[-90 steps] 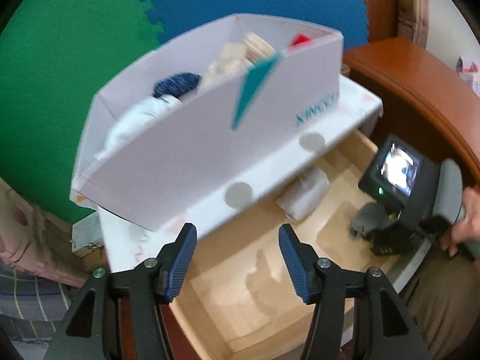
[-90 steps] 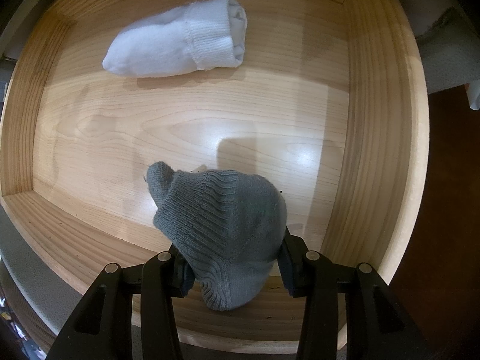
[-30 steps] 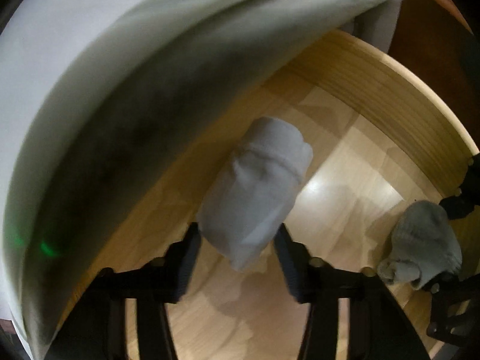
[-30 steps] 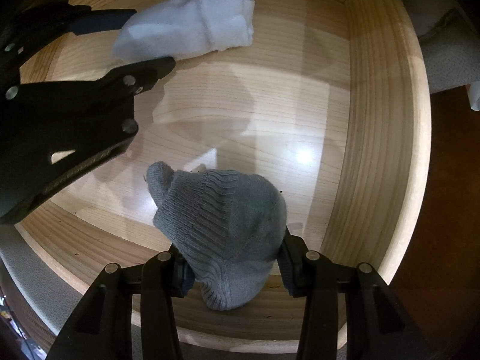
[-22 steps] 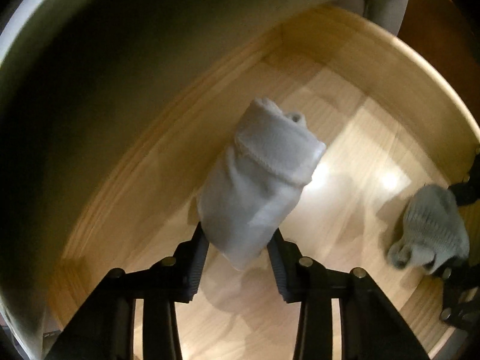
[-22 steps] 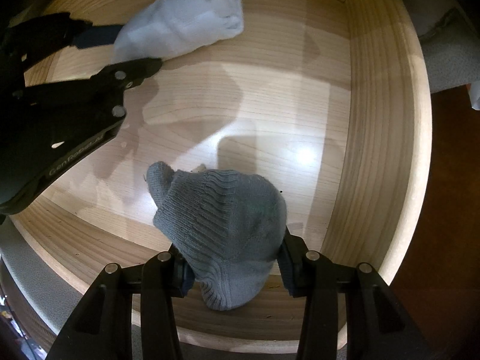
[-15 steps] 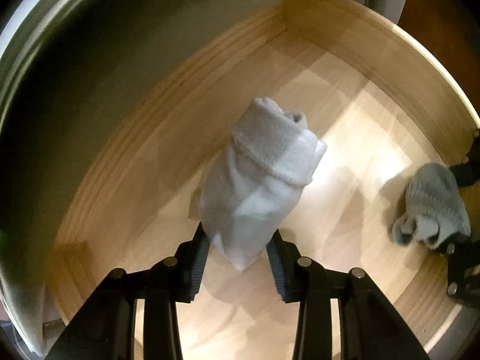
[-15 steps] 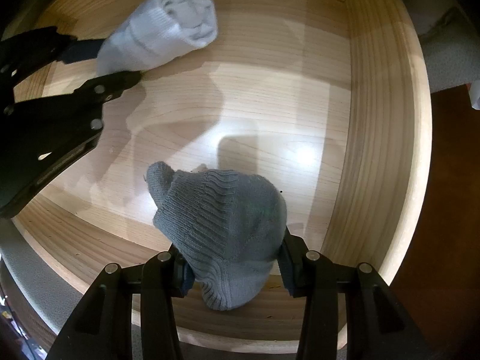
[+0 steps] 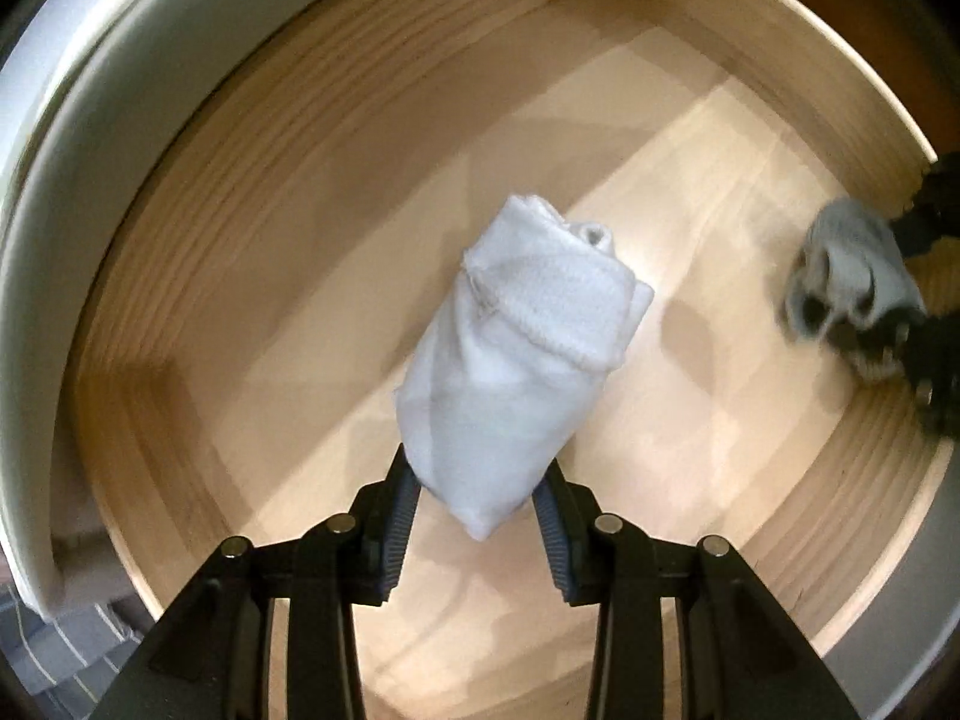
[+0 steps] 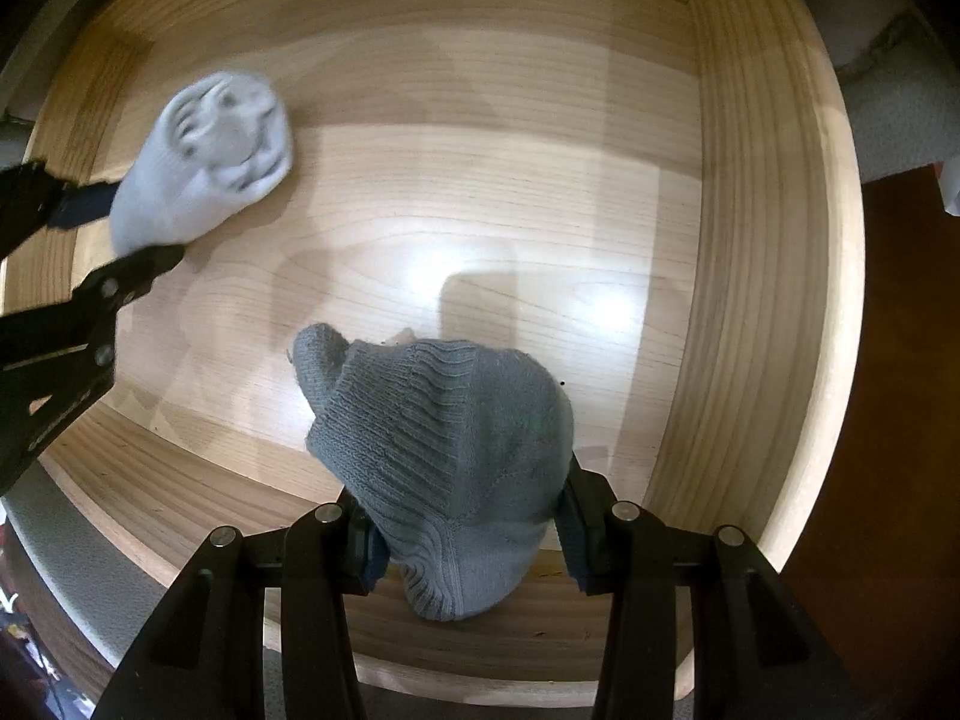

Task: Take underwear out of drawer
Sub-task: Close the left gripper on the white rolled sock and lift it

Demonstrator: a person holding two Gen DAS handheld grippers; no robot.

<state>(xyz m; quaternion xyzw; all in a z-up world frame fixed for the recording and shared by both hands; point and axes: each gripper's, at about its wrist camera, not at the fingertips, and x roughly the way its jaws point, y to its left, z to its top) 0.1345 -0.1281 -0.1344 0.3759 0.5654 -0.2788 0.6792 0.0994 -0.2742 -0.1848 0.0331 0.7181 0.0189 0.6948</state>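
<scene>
A white roll (image 9: pixel 516 354) of knitted fabric is clenched at its lower end between the pads of the left gripper (image 9: pixel 477 501), whose jaws have just been closing on it. The roll stands tilted above the drawer (image 9: pixel 198 276) floor, its ribbed cuff end pointing up and away from the fingers; whether it touches the wood cannot be told. In the right wrist view the same roll (image 10: pixel 207 159) is seen end-on and blurred near the drawer's far left corner, with the left gripper (image 10: pixel 129 225) reaching in from the left edge.

A grey knit bundle (image 10: pixel 444 456) is grasped by the right gripper (image 10: pixel 468 534), pinched on both sides by the pads near the drawer's near wall. Its ribbed part spreads forward over the floor, and a small tip sticks up at its left. From the left wrist view this bundle (image 9: pixel 852 270) appears blurred at the right edge, well apart from the white roll.

The drawer is of pale wood, with bright light patches on its floor. A white cabinet edge (image 9: pixel 72 138) curves over its far side.
</scene>
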